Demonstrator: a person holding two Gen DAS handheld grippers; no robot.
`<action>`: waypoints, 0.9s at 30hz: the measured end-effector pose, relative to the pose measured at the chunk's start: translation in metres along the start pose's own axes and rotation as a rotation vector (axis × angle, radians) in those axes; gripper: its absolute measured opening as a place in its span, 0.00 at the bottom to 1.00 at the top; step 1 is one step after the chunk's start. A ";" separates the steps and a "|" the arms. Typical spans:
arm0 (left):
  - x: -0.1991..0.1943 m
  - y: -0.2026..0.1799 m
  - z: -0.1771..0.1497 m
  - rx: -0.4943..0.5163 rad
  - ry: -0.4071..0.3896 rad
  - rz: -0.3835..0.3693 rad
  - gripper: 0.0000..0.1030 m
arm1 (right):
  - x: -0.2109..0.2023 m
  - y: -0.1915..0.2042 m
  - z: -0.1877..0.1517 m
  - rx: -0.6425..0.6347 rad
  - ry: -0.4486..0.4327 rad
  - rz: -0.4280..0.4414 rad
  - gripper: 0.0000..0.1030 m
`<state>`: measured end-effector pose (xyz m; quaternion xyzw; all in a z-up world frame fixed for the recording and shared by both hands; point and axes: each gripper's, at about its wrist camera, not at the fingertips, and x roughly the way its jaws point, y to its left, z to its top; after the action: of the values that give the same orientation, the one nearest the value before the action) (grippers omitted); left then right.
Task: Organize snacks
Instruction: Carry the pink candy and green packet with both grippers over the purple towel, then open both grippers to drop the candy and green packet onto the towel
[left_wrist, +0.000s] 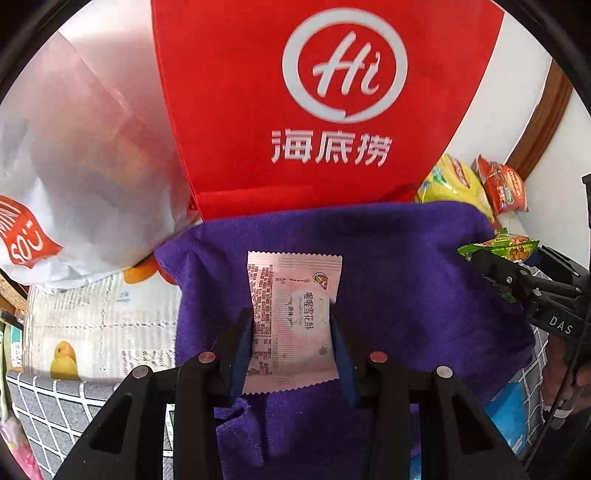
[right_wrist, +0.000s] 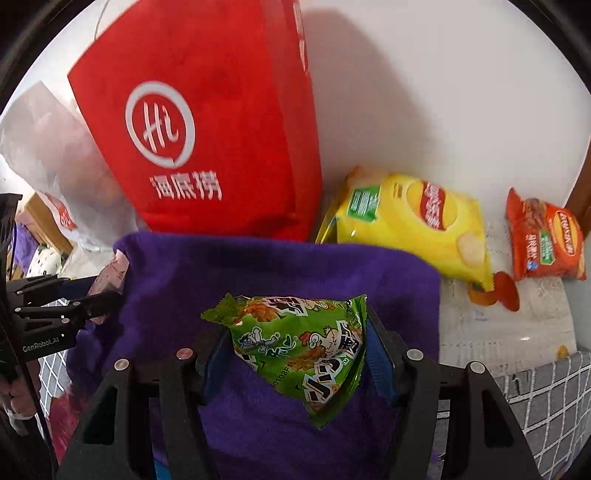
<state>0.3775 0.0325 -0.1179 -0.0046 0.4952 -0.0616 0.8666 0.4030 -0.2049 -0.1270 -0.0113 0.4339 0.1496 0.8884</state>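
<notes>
While over purple towel (left_wrist: 388, 258); left gripper (left_wrist: 291, 347) clamps pink packet (left_wrist: 295, 314); right gripper (right_wrist: 295, 354) clamps green packet (right_wrist: 306, 343)

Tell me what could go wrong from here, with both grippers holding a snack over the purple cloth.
1. The right gripper pinches the green snack packet with one corner hanging below the fingers; it may twist or slip out.
2. The left gripper clamps the pink-white packet across its middle, so a soft filling could get crushed.
3. The red bag stands upright right behind the purple cloth; reaching forward could tip it.
</notes>
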 end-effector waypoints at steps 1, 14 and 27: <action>0.002 0.000 0.000 -0.001 0.004 0.001 0.37 | 0.003 0.001 -0.001 -0.006 0.009 -0.003 0.62; 0.022 0.001 0.001 -0.004 0.042 0.007 0.37 | 0.033 0.003 -0.009 -0.009 0.101 -0.032 0.62; 0.038 -0.006 0.000 -0.011 0.087 -0.002 0.39 | 0.046 0.009 -0.013 -0.004 0.138 -0.032 0.63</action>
<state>0.3959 0.0228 -0.1502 -0.0071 0.5329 -0.0601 0.8440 0.4174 -0.1863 -0.1699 -0.0302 0.4936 0.1350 0.8586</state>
